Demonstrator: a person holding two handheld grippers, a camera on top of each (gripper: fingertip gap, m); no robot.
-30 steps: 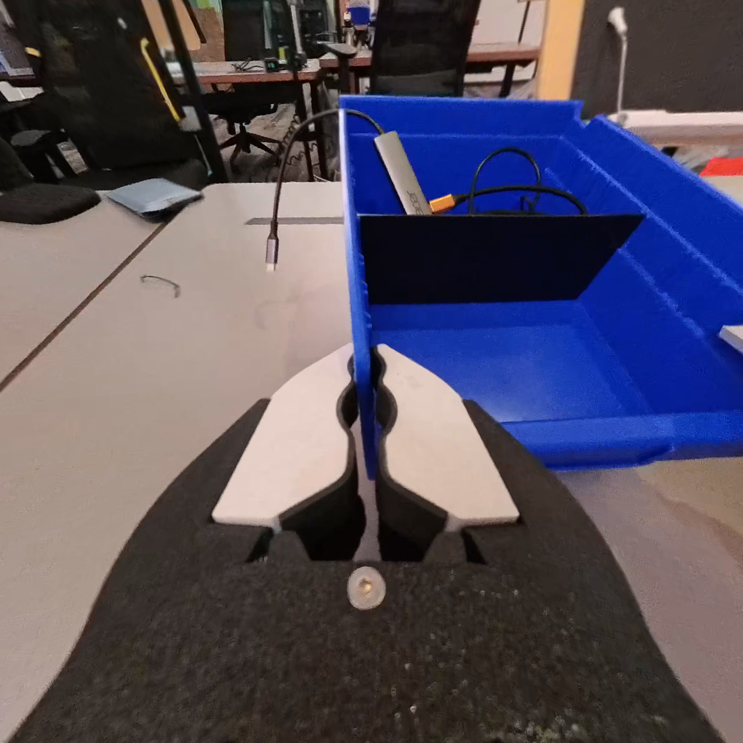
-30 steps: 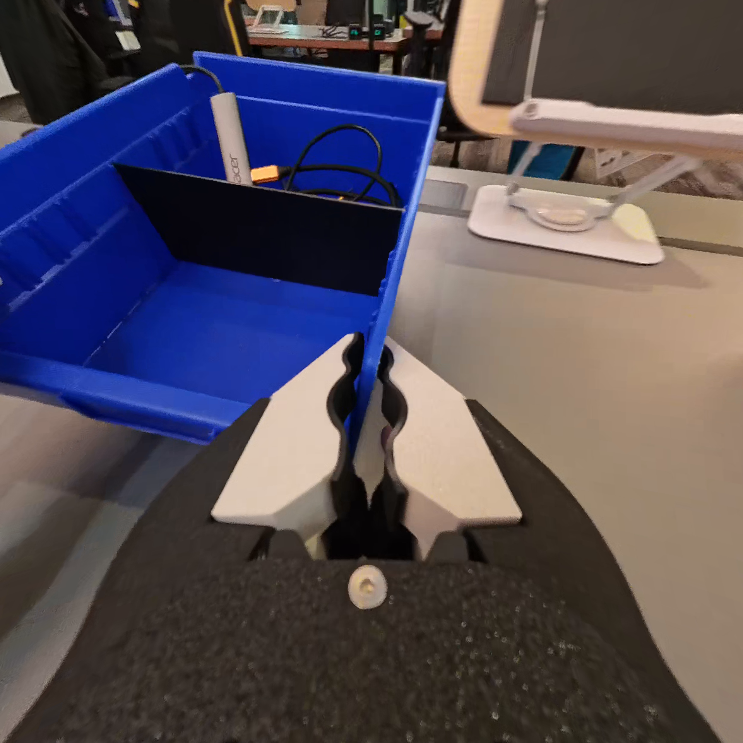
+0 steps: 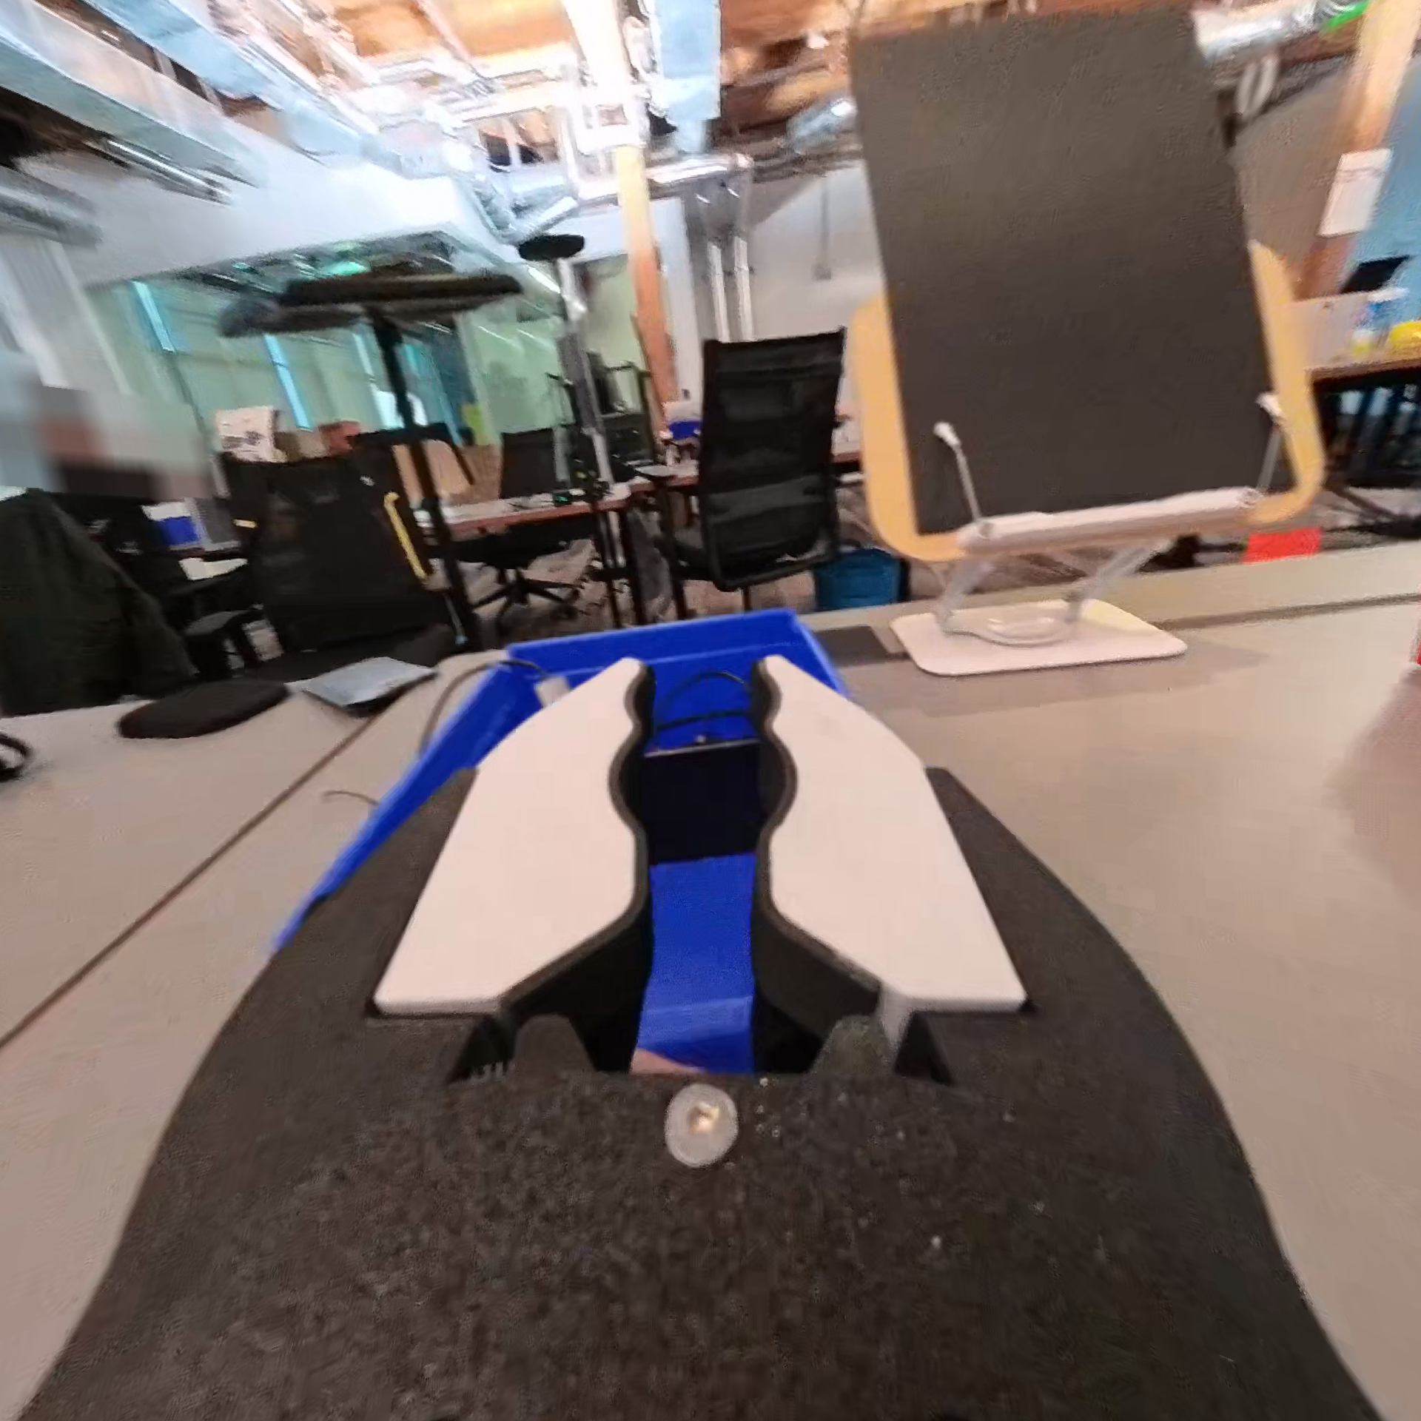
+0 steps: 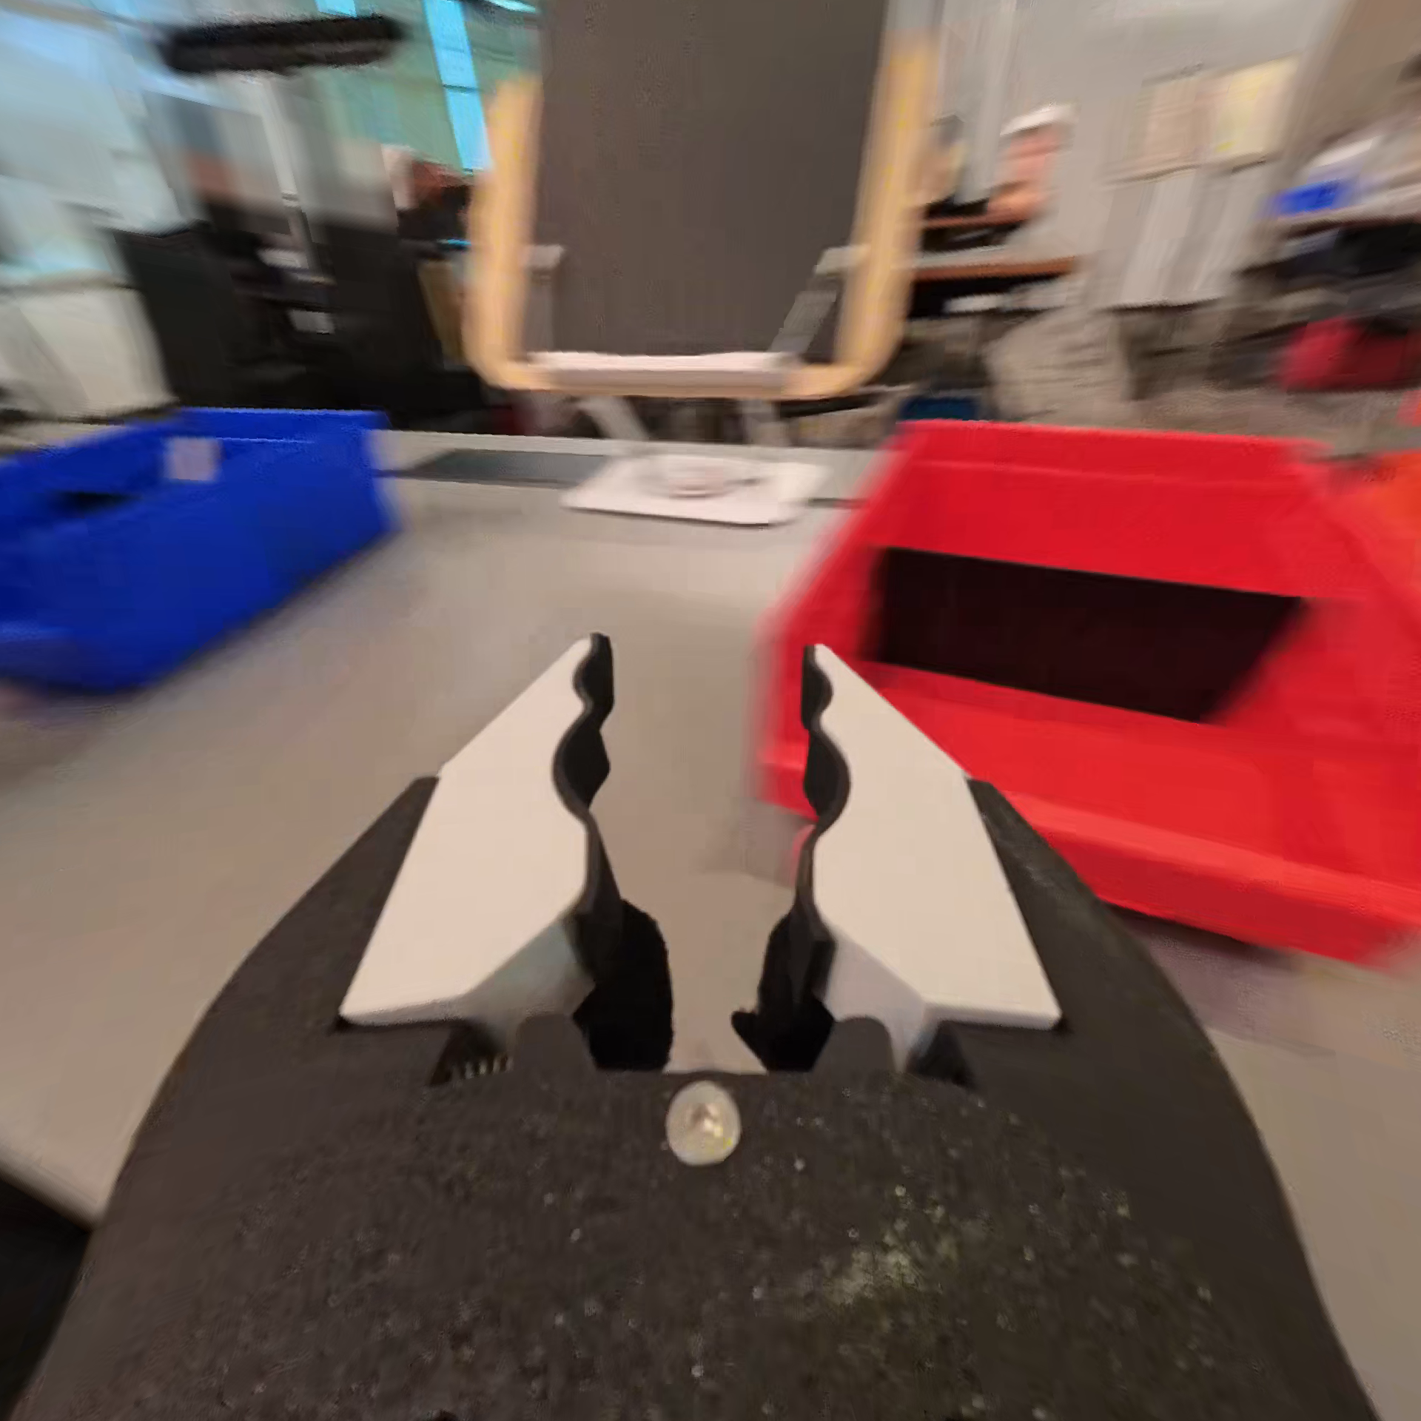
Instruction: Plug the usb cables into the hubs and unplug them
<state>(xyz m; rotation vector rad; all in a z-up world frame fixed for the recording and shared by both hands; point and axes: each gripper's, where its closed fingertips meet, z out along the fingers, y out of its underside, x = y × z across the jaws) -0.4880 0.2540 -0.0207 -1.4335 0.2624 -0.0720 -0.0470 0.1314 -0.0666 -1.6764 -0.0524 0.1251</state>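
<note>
Bins showing: two, namely one blue bin (image 4: pixel 192 538) sitting at ten o'clock and one red bin (image 4: pixel 1115 692) at two o'clock. Grippers showing: two, left gripper (image 3: pixel 700 677) and right gripper (image 4: pixel 703 653). One white stand (image 3: pixel 1038 638) standing at twelve.

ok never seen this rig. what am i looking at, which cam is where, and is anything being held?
There is no robot arm: a person carries one hand-held gripper in each hand, and a wide-angle camera on each looks forward along its two pale fingers. In the left wrist view, the left hand-held gripper is open above a blue bin on a grey table; black cables show in the bin's far part. In the right wrist view, which is motion-blurred, the right hand-held gripper is open over bare table, with the blue bin to its left and a red bin to its right. Neither holds anything. A white stand sits behind.
</note>
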